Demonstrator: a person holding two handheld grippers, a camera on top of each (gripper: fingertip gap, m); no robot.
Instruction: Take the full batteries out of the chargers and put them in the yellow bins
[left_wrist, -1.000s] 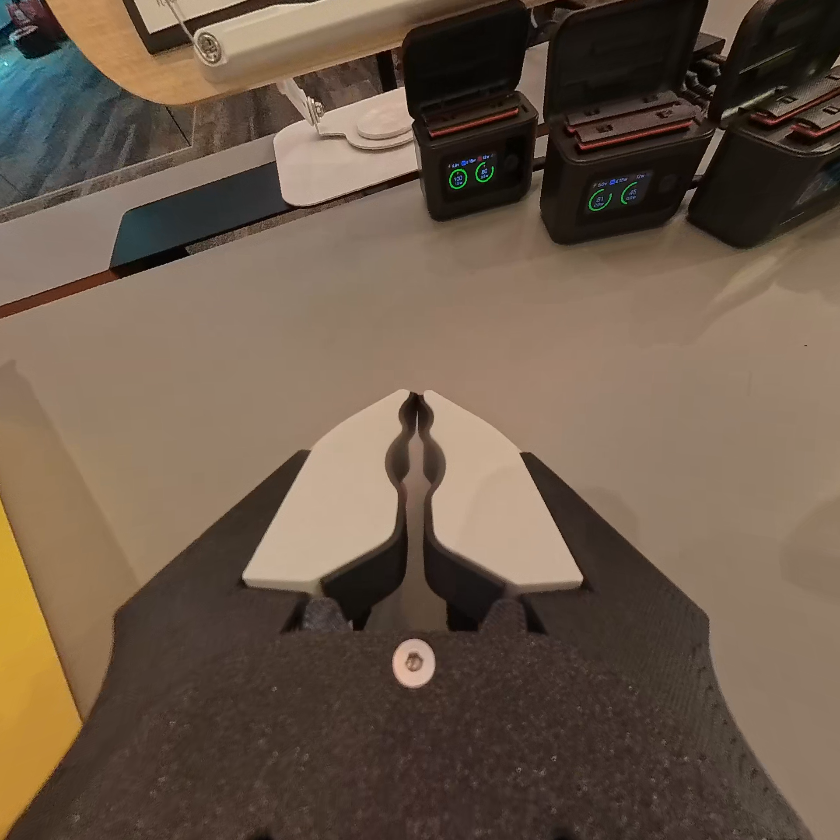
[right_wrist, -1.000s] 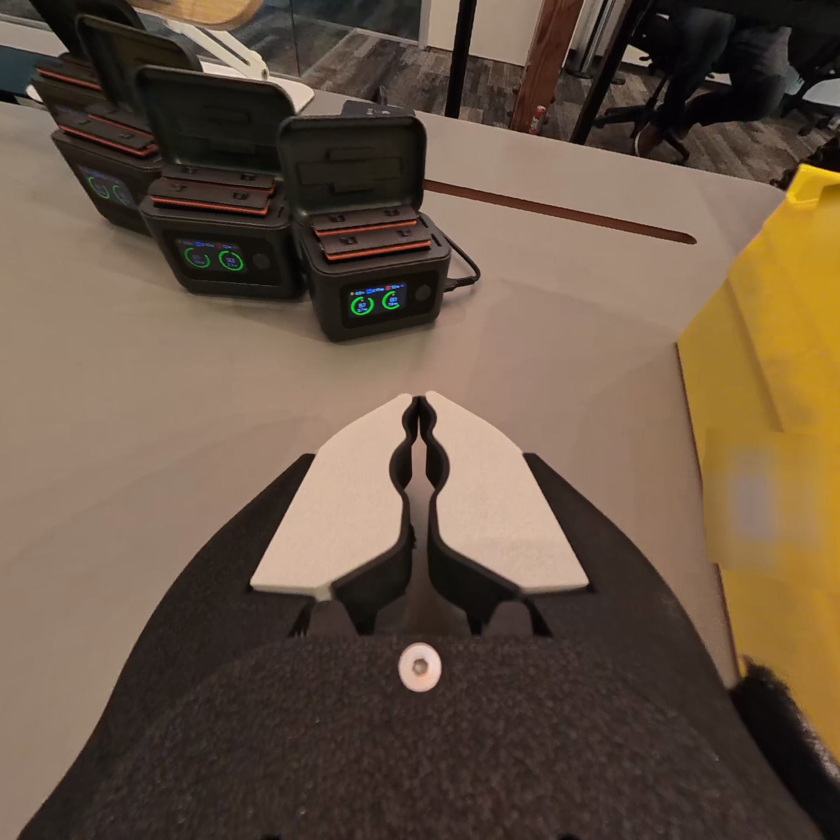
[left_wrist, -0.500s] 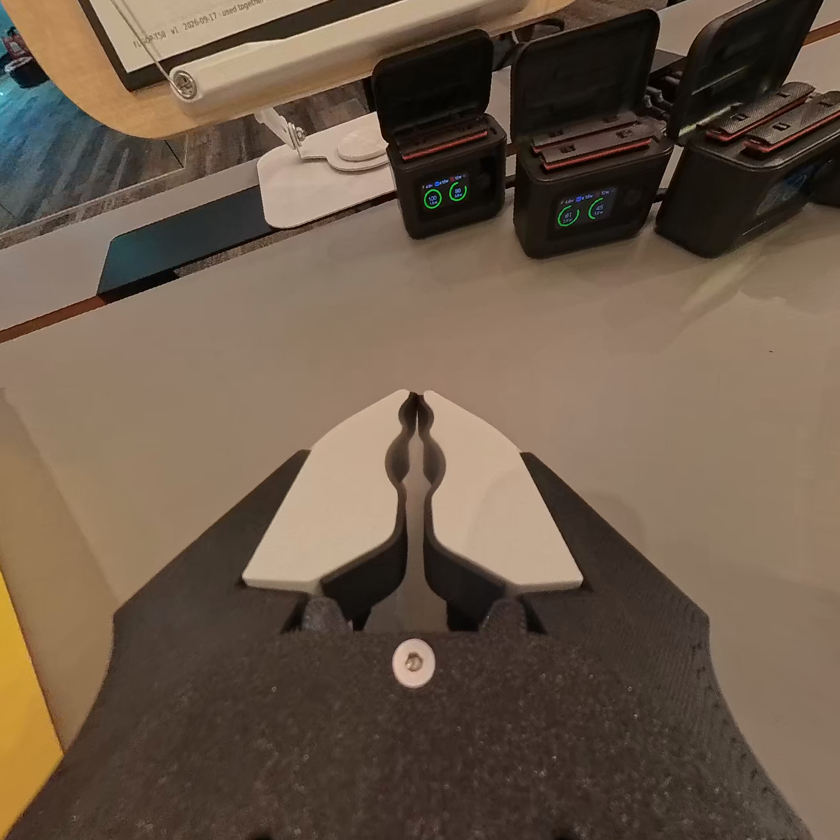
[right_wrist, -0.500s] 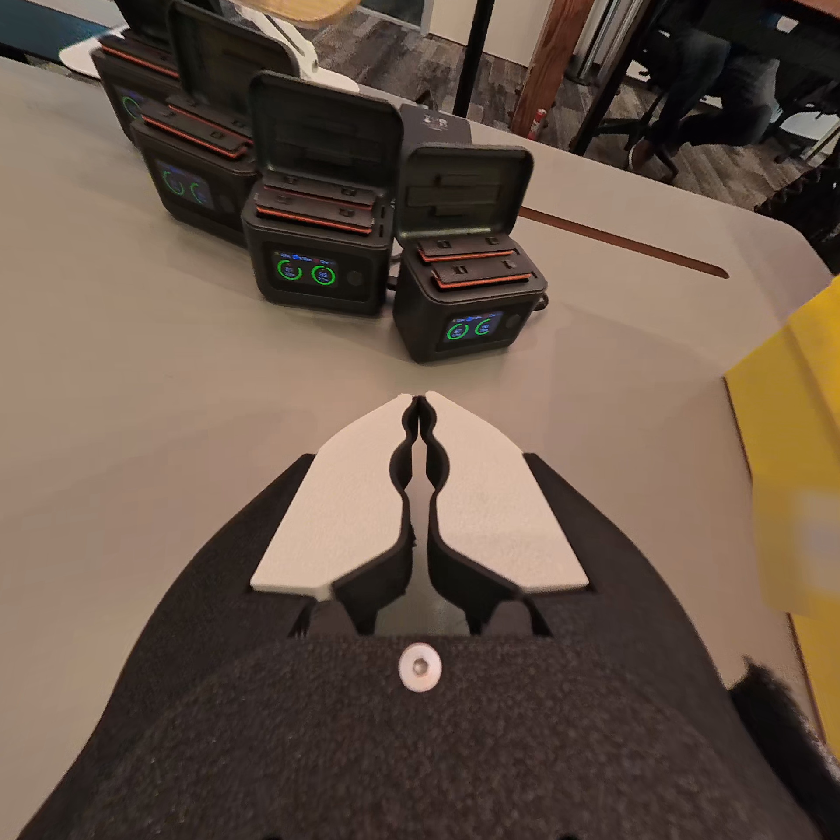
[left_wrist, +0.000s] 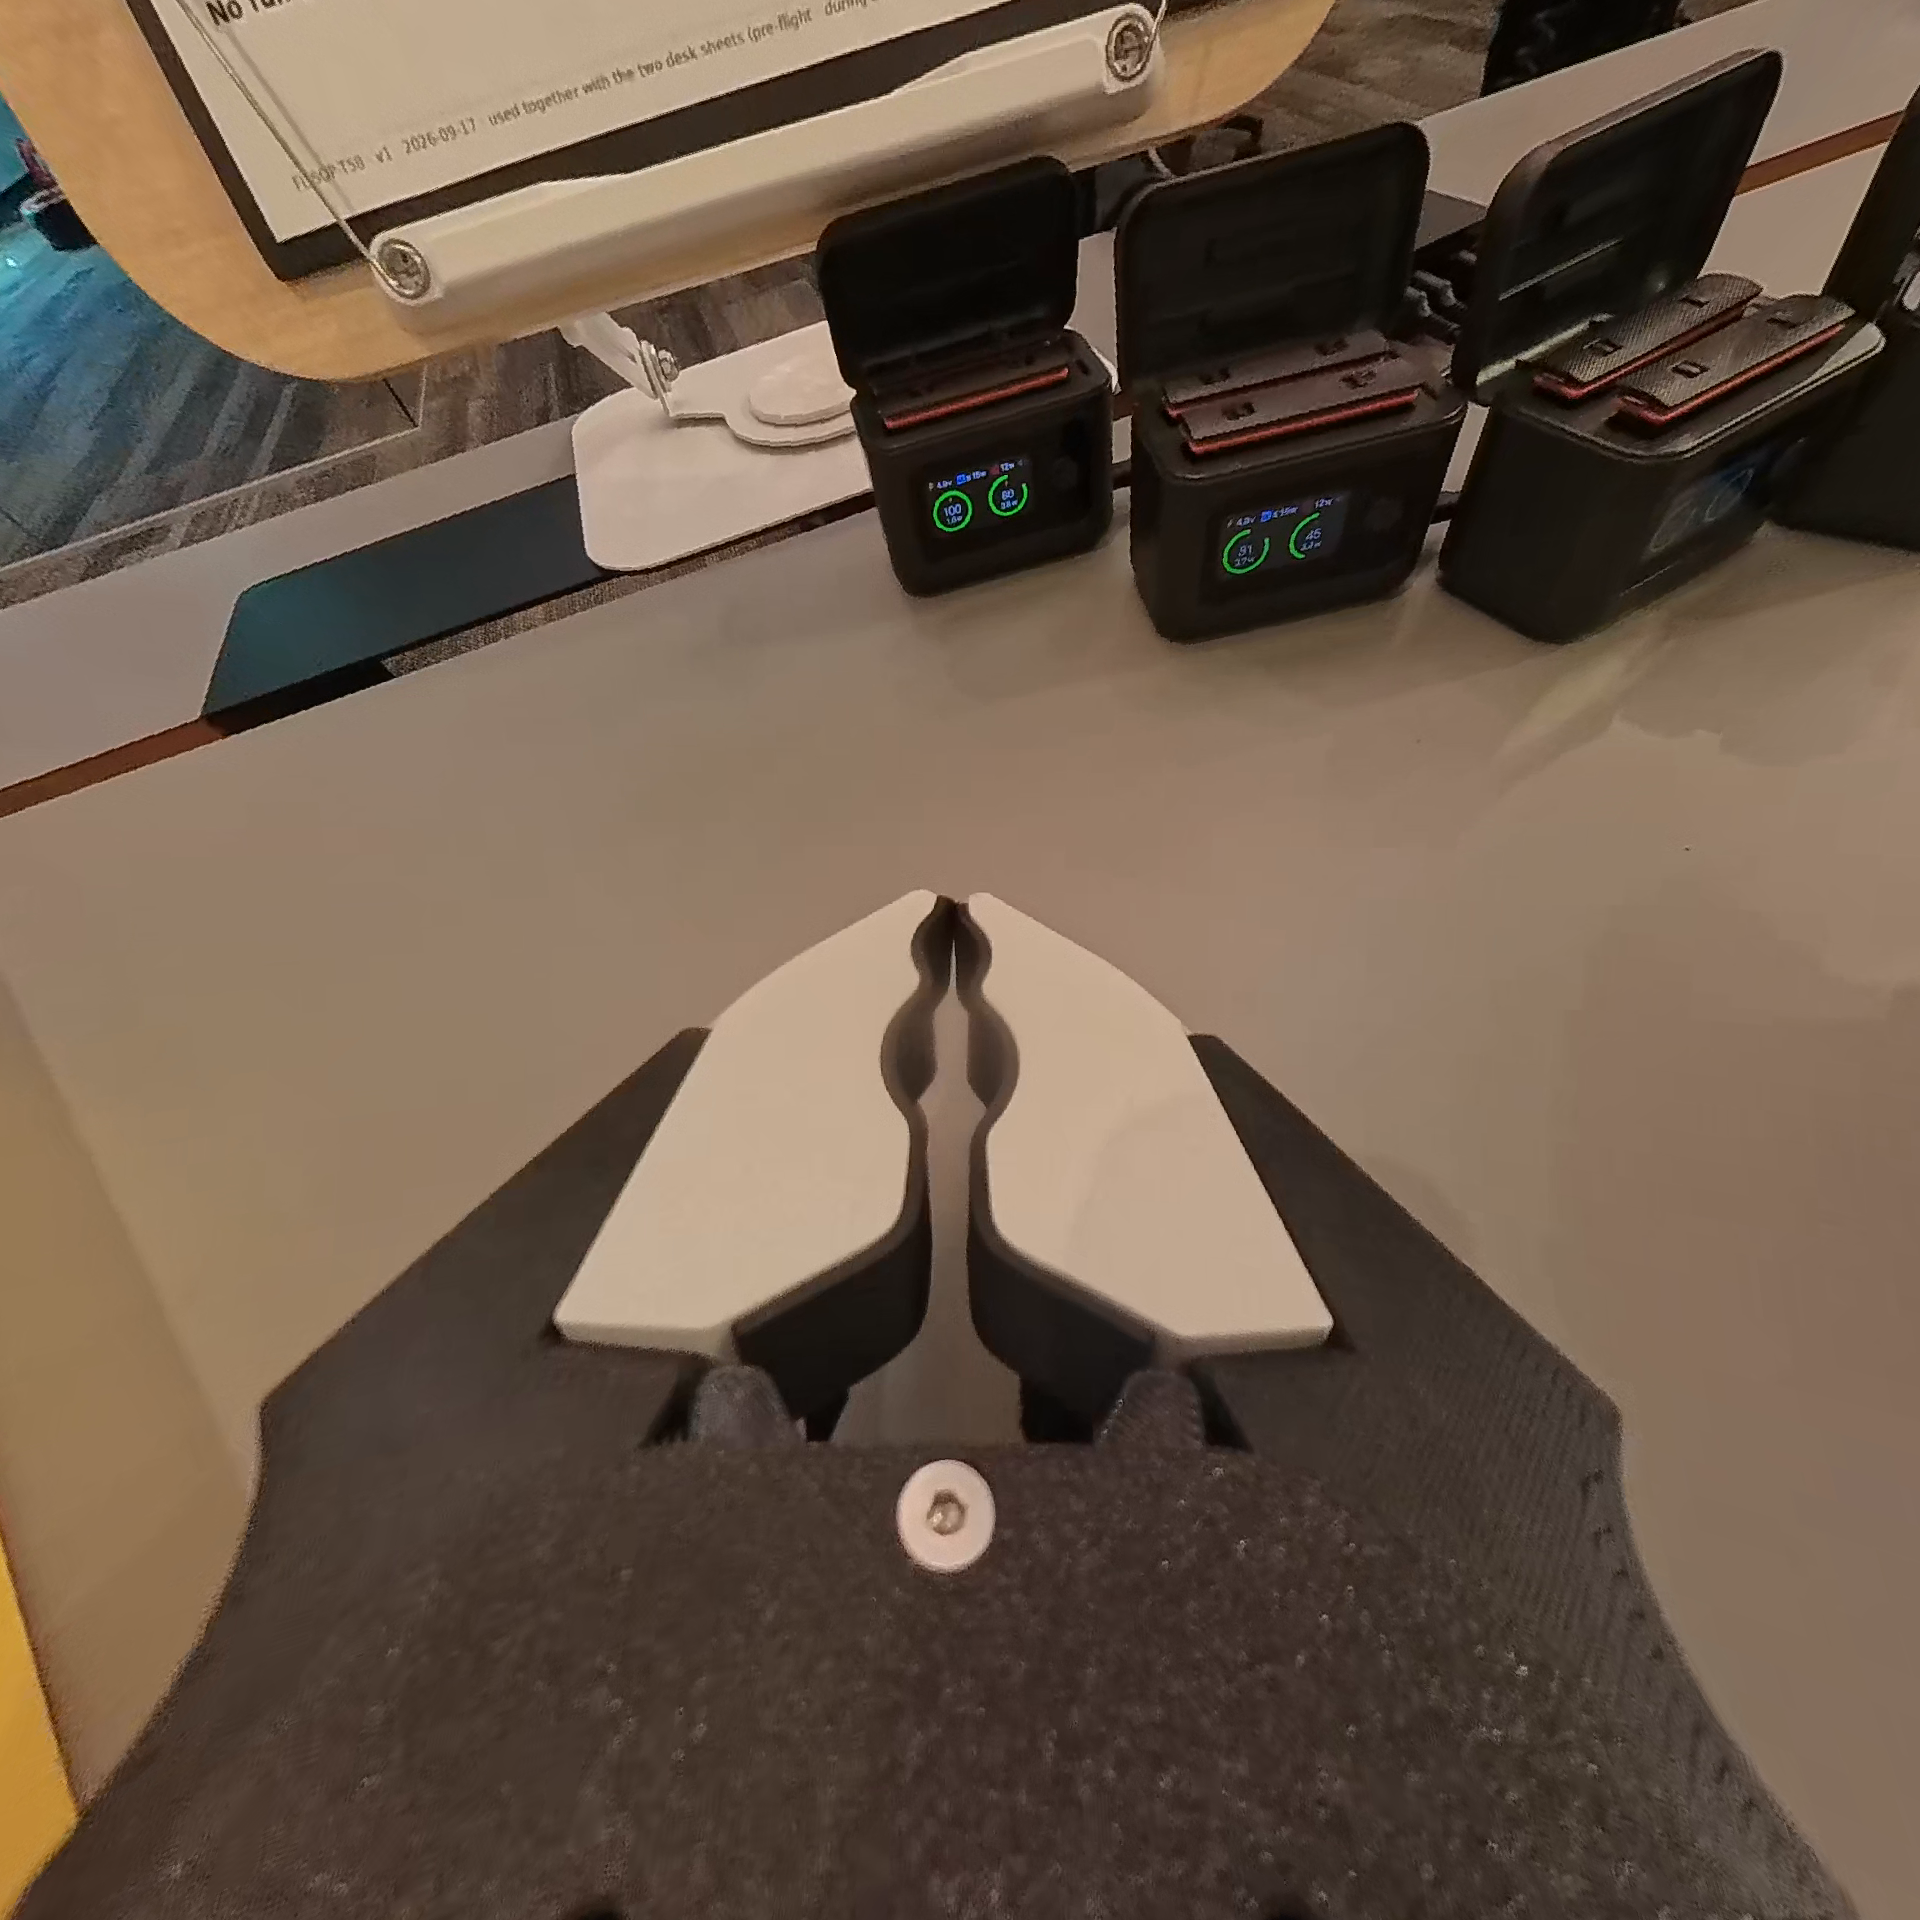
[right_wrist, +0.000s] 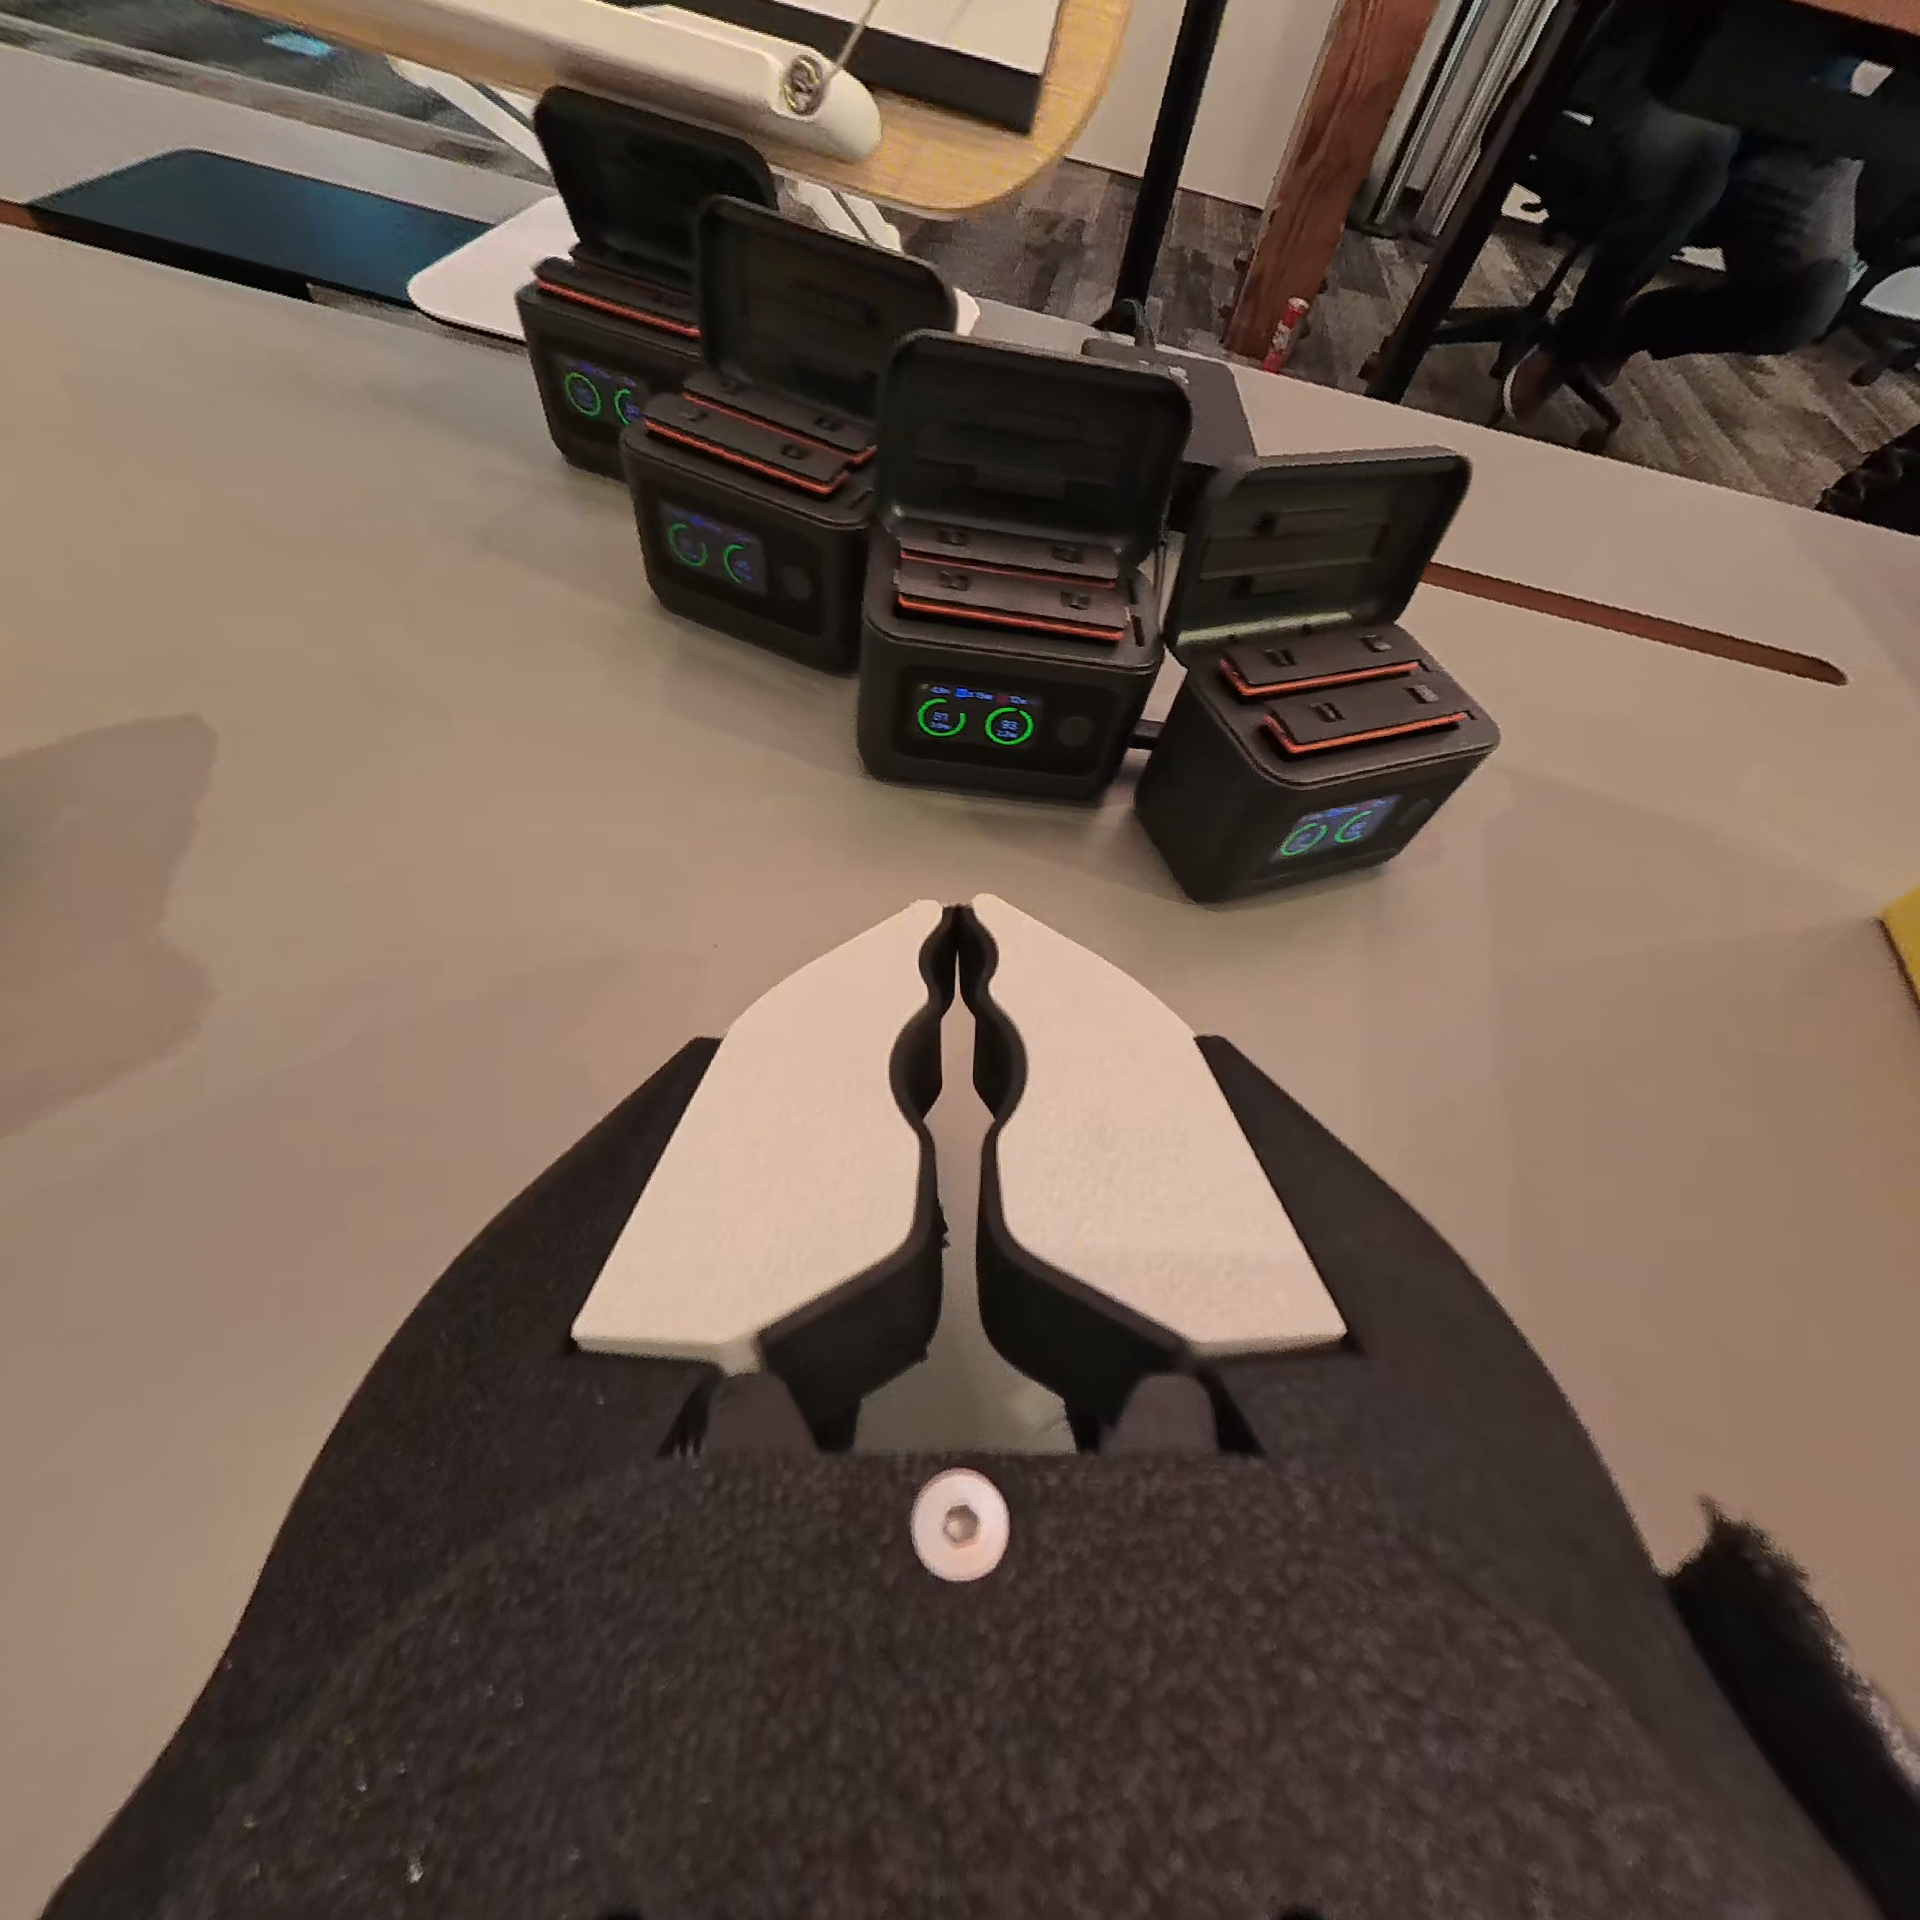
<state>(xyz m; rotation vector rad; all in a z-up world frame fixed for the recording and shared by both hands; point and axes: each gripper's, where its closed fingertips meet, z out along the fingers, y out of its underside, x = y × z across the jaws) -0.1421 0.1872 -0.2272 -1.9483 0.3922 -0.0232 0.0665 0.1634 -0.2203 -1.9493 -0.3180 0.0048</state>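
Observation:
Several black chargers with open lids stand in a row on the grey table. In the left wrist view the leftmost charger (left_wrist: 987, 468) and the one beside it (left_wrist: 1283, 499) show green rings on their screens. Black batteries with orange edges (left_wrist: 1288, 400) sit in their slots. In the right wrist view the nearest charger (right_wrist: 1320, 769) and its neighbour (right_wrist: 997, 665) hold batteries (right_wrist: 1340, 707). My left gripper (left_wrist: 953, 909) is shut and empty, above the bare table, short of the row. My right gripper (right_wrist: 961, 914) is shut and empty, just short of the chargers. Yellow bin edges show at far left (left_wrist: 21, 1714) and at right (right_wrist: 1901, 945).
A wooden board with a white clip and a printed sheet (left_wrist: 623, 135) stands on a white base (left_wrist: 686, 468) behind the left end of the row. Cables run behind the chargers. A seated person's legs (right_wrist: 1704, 249) and chair are beyond the table's far edge.
Both grippers have drawn back and tilted up, so the chargers sit farther off. The right view has swung left: the yellow bin has slid almost out of frame. Both stay shut.

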